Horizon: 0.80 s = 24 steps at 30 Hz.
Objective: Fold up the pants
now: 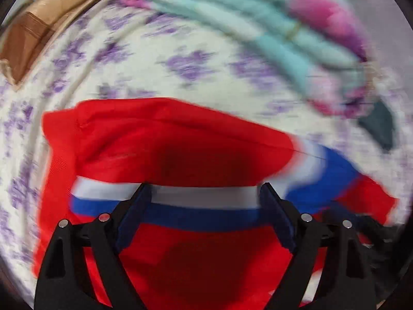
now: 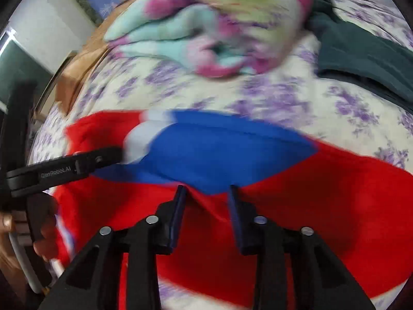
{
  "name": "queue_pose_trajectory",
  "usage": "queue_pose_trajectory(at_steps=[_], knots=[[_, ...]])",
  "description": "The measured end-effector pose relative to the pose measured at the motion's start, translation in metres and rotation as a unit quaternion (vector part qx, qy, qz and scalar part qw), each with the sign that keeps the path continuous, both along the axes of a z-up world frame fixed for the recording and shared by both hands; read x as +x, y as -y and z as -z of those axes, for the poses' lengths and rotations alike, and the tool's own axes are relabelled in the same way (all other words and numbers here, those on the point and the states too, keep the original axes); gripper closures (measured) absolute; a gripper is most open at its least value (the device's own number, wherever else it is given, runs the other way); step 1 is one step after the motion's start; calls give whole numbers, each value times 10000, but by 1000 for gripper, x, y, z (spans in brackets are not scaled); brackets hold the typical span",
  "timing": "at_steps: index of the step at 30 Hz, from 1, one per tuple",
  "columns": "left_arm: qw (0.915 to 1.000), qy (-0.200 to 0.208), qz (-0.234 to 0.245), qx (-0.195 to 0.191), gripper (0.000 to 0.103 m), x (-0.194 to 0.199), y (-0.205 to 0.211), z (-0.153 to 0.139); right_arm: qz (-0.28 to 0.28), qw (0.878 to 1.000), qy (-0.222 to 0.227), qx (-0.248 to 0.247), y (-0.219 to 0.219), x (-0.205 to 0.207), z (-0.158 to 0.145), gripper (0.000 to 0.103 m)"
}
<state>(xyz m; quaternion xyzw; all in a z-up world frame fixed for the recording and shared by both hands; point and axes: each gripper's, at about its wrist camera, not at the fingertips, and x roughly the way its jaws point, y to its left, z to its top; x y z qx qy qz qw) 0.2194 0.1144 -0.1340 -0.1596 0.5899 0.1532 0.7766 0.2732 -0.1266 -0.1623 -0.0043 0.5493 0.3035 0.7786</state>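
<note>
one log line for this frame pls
stage: folding | red pants on floral sheet | left gripper: open above stripe | right gripper: narrow gap, grip unclear

- Pants [image 1: 165, 139]: red fabric with one white and one blue stripe.
- State: partly folded, creased.
- Location: lying on the bed's purple-flowered sheet [image 1: 144, 59].

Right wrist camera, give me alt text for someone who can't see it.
Red pants with a blue and white stripe lie on a purple-flowered bedsheet, with the right gripper poised over them, jaws partly apart. The left gripper reaches in from the left; a tie-dye blanket and a dark green garment lie beyond.
</note>
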Motion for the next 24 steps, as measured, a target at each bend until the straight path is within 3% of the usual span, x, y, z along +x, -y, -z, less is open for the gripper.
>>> queue_pose_trajectory(at_steps=[1,3,5,7,9,10,12,13,14,15,17,18,19,20,21,22,23,24], knots=[[9997,-40,30,222,17,2,-8,5,483,9978,307,-337,30,14,-2,68],[9999,47,41,-127,20,-1,-25,7,1332,9806,756,-1221,81,29,-4,53],[9983,149,20,-556,25,-7,-39,-2,2042,9634,725,-1576,167,46,-1,48],[9989,186,71,-426,25,-13,-45,-12,2536,9509,654,-1651,214,49,-11,59],[9991,330,-184,-198,22,-19,-44,-25,2760,9460,936,-1417,206,38,-35,54],[9973,556,-410,-228,17,-25,-40,-34,2580,9519,1097,-1238,187,31,-43,45],[9913,995,-478,-724,10,-32,-25,-42,1880,9747,1092,-527,143,16,-48,31],[9901,1026,-276,-917,9,-32,-9,-40,1293,9892,686,-24,111,13,-40,22],[9915,932,-48,-904,9,-29,2,-36,846,9958,261,228,88,13,-30,21],[9945,736,204,-715,9,-25,12,-29,390,9989,-113,216,70,11,-15,21],[9979,104,523,367,9,-21,23,-9,251,9986,60,-461,73,9,-2,21],[9954,-77,445,841,9,-26,18,-1,478,9931,205,-1046,98,13,9,21],[9925,-210,372,1149,8,-32,13,3,710,9907,194,-1140,124,16,13,21],[9889,-352,314,1412,7,-40,7,6,904,9914,230,-919,150,14,9,22],[9869,-427,268,1532,7,-51,0,7,1502,9777,376,-1416,187,12,3,22],[9875,-410,194,1507,7,-65,-7,6,2035,9525,601,-2185,208,9,-2,23],[9882,-390,101,1477,7,-80,-12,5,2436,9325,808,-2540,225,2,-9,26],[9895,-352,12,1403,8,-97,-14,1,2846,9201,936,-2523,242,-11,-22,25]])
